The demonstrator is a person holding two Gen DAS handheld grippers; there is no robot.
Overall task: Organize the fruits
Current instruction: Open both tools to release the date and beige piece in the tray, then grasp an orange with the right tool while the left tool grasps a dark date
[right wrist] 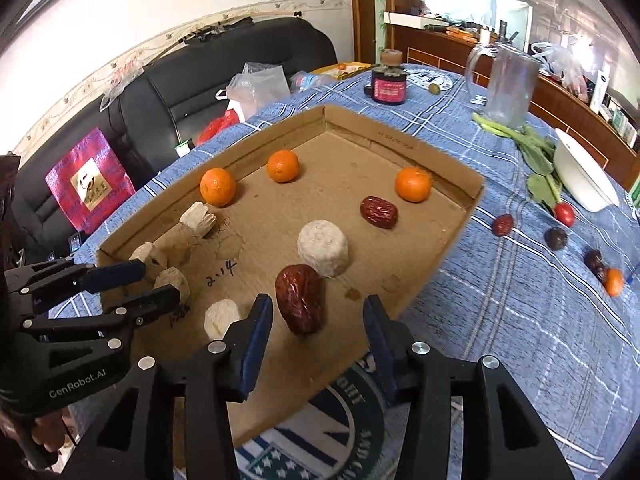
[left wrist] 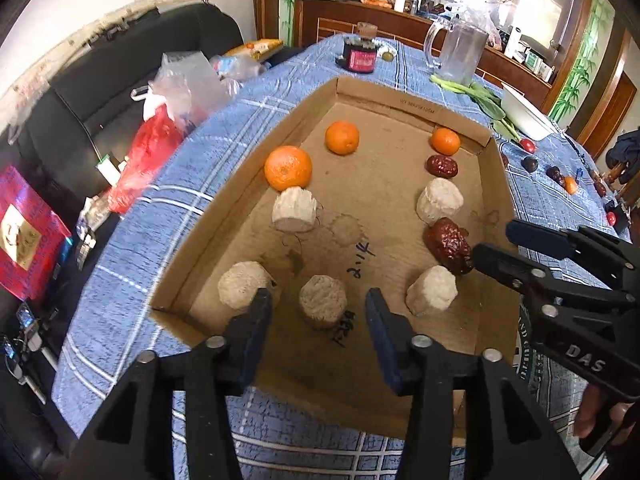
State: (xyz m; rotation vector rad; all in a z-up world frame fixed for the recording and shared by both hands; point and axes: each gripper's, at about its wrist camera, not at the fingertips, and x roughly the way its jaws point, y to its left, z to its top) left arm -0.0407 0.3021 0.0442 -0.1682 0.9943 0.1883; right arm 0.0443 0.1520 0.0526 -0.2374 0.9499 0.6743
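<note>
The cardboard tray (left wrist: 400, 100) is plain brown, with dark ring stains and black handwriting on its floor. Inside it lie three bright orange tangerines (left wrist: 288, 168), two wrinkled dark red dates (left wrist: 448, 246) and pale cream cut pieces (left wrist: 440, 200). Under the tray, the bench cloth (left wrist: 248, 92) is blue with a white check. Beyond the tray stands a dark jar (left wrist: 360, 58) with a red label. Both tools (left wrist: 316, 336) (right wrist: 316, 338) are black with blue pads.

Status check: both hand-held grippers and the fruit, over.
Left hand-held gripper open, over a pale chunk. Right hand-held gripper open around a red date in the cardboard tray. Nothing blocking.
</note>
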